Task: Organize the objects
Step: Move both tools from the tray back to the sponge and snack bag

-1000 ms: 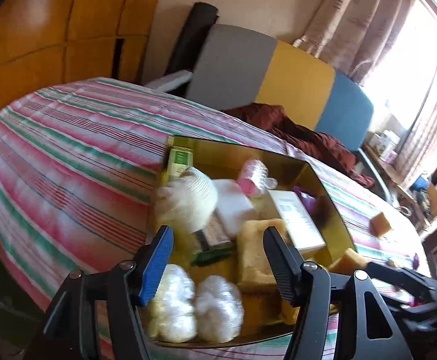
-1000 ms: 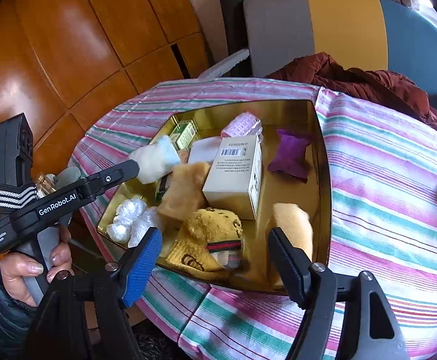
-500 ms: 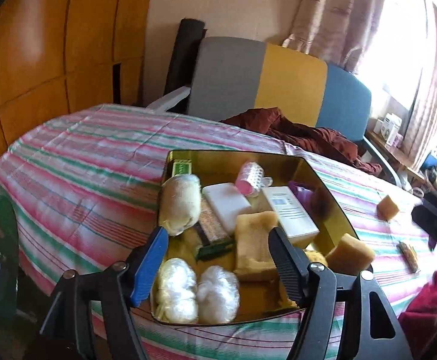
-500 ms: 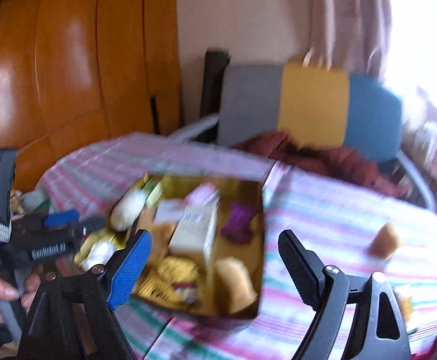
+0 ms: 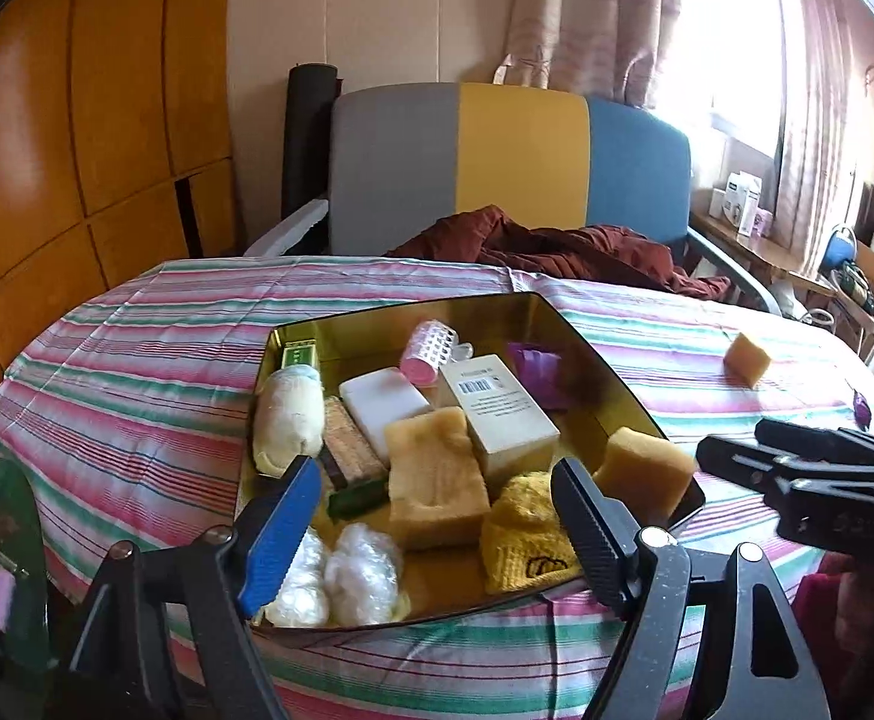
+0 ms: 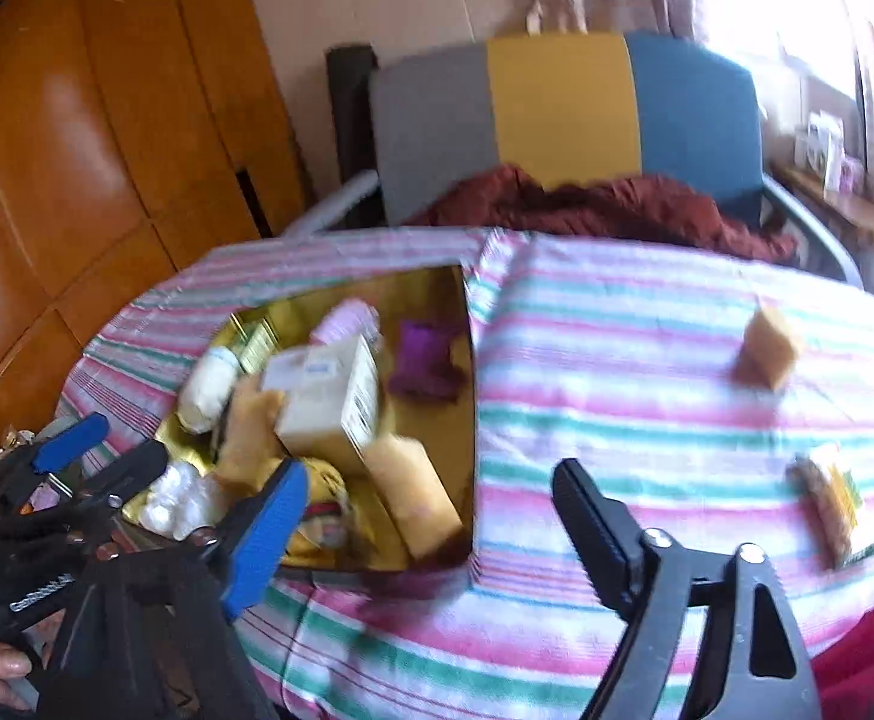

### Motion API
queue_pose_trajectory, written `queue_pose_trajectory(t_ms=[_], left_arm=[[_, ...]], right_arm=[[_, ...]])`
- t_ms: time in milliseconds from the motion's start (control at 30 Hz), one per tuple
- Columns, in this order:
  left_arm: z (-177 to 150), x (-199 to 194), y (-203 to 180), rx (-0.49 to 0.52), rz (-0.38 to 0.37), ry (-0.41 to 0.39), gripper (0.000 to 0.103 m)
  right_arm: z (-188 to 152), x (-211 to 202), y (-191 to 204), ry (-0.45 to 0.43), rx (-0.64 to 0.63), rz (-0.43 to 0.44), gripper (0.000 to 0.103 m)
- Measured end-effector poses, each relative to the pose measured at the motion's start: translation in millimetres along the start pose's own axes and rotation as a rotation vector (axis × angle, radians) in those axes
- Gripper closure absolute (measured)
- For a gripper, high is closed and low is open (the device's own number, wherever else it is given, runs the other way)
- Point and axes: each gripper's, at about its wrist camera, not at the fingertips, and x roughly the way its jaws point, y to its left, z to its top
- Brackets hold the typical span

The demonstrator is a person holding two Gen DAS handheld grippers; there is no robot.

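Striped cloth in pink, green and white covers the round table point(image 5: 137, 396), the largest thing in either view. On it, toward the near left, sits the shallow gold metal tray point(image 5: 611, 378), already crowded: a white cardboard box with a barcode point(image 5: 497, 408), a tan sponge block point(image 5: 437, 480), a yellow knitted sock point(image 5: 527, 546), a pale rolled cloth point(image 5: 290, 420), a pink hair roller point(image 5: 431, 348) and a purple pouch point(image 5: 536, 363) at its far side.

Loose things outside the tray are what remains to be gathered, I judge. A small tan sponge cube point(image 6: 767, 354) stands alone on the cloth, far and to the right of the tray. A small packet in yellow and green wrapping point(image 6: 833, 498) lies nearer, at the right edge, its long axis running roughly near to far, though blur leaves its shape uncertain.

Both tools are empty. The left gripper point(image 5: 437, 534) hangs over the tray's near end, its jaws having just been opening, with nothing clamped between them. The right gripper point(image 6: 425, 516) stands wide over bare cloth at the tray's right rim, its jaws having just eased in a little, gripping nothing.

Both loose pieces lie to the right of the right gripper, so that hand is much the nearer; the packet is closest, ahead and rightward of its black finger.
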Motion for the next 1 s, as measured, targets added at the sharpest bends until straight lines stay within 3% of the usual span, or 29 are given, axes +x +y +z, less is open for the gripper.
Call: queue_pose_trajectory(t_ms=[333, 667, 733, 800, 933, 967, 1000], left_arm=[[1, 1, -20, 0.059, -0.021, 0.006, 0.020], [3, 3, -33, 0.086, -0.041, 0.013, 0.019], [3, 4, -35, 0.089, -0.046, 0.016, 0.018], [4, 5, -36, 0.089, -0.053, 0.018, 0.018], [5, 4, -40, 0.095, -0.071, 0.021, 0.018], [5, 4, -41, 0.097, -0.075, 0.021, 0.018], [6, 5, -42, 0.097, -0.079, 0.023, 0.018]], right_arm=[[-6, 3, -35, 0.081, 0.038, -0.019, 0.021], [24, -24, -89, 0.023, 0.084, -0.190, 0.021], [32, -31, -104, 0.004, 0.103, -0.222, 0.019], [40, -38, -123, -0.023, 0.128, -0.246, 0.010], [49, -45, -169, -0.056, 0.210, -0.304, 0.008], [49, -45, -184, -0.064, 0.246, -0.323, 0.000], [48, -46, -196, -0.071, 0.277, -0.338, 0.000]])
